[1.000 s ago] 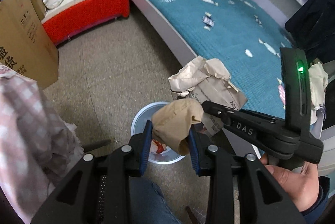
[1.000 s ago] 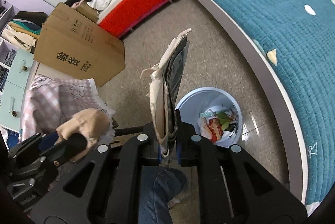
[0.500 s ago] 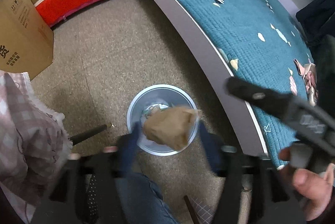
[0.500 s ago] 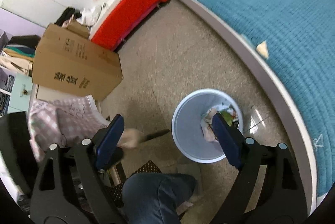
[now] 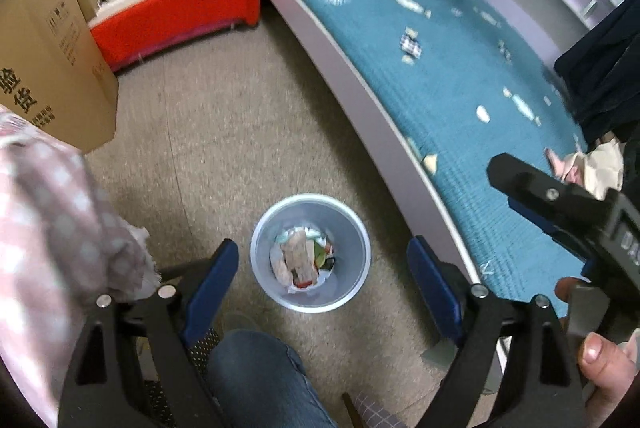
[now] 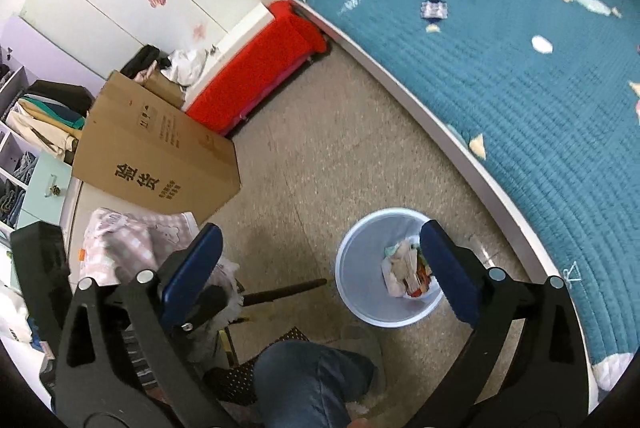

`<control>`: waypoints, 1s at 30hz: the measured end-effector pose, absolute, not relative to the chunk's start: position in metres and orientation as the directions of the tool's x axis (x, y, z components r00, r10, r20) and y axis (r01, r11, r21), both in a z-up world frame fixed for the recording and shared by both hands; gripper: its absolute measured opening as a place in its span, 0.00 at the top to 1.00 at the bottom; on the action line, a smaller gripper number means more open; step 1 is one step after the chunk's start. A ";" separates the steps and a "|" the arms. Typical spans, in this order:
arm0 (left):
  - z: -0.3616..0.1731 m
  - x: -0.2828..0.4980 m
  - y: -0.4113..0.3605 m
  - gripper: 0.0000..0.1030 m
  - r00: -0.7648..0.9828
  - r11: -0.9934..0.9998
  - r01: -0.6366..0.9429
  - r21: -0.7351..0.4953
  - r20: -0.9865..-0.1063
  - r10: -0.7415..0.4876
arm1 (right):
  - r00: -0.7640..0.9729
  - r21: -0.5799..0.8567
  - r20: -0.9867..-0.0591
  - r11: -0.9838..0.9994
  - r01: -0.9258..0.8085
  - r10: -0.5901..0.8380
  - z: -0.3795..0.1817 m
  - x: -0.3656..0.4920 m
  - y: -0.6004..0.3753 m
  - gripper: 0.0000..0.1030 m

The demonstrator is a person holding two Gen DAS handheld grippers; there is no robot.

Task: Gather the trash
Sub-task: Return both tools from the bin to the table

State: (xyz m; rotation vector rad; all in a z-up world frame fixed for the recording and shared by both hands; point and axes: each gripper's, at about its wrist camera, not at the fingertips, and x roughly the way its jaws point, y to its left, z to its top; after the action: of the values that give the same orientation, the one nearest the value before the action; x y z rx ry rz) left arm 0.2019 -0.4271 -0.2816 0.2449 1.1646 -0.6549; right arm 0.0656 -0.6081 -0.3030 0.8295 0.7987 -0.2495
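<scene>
Smooth, faintly glossy plastic bin (image 5: 310, 228), crumpled paper trash (image 5: 298, 260) inside, quilted matt cloth bedspread (image 6: 540, 75), plain matt cardboard box (image 6: 156, 163), rough speckled floor (image 5: 224, 131), matt black gripper fingers (image 5: 496, 328)

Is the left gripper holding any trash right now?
No, the left gripper is open with nothing between its fingers, above the trash bin.

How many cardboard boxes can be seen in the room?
2. A large printed box stands on the floor beside the red bench; a smaller open one sits behind it. Others may be hidden.
</scene>
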 end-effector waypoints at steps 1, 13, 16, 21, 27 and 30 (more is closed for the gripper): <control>-0.272 0.199 -0.423 0.18 0.254 0.789 0.595 -0.151 -0.896 -0.363 | 0.694 0.559 -0.714 0.670 0.489 0.089 -0.296 0.064 -0.606 0.06; -0.162 0.161 -0.353 0.18 0.454 0.787 0.599 -0.148 -0.748 -0.485 | 0.795 0.533 -0.604 0.767 0.356 0.051 -0.193 0.059 -0.544 0.06; -0.141 0.154 -0.325 0.18 0.501 0.798 0.586 -0.139 -0.712 -0.492 | 0.813 0.524 -0.580 0.791 0.315 0.061 -0.172 0.062 -0.521 0.06; -0.119 0.147 -0.286 0.18 0.562 0.818 0.559 -0.133 -0.665 -0.492 | 0.830 0.504 -0.550 0.828 0.246 0.088 -0.145 0.069 -0.483 0.06; -0.101 0.143 -0.235 0.18 0.628 0.852 0.504 -0.141 -0.617 -0.474 | 0.834 0.471 -0.535 0.867 0.161 0.135 -0.123 0.083 -0.436 0.06; -0.098 0.142 -0.206 0.18 0.661 0.873 0.467 -0.141 -0.599 -0.451 | 0.830 0.455 -0.532 0.883 0.118 0.164 -0.117 0.091 -0.412 0.06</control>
State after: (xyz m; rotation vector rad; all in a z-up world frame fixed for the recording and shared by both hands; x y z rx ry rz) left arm 0.1416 -0.2057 -0.0978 0.0254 0.6706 -0.5194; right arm 0.0909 -0.4121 -0.1167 0.4964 0.5967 0.0257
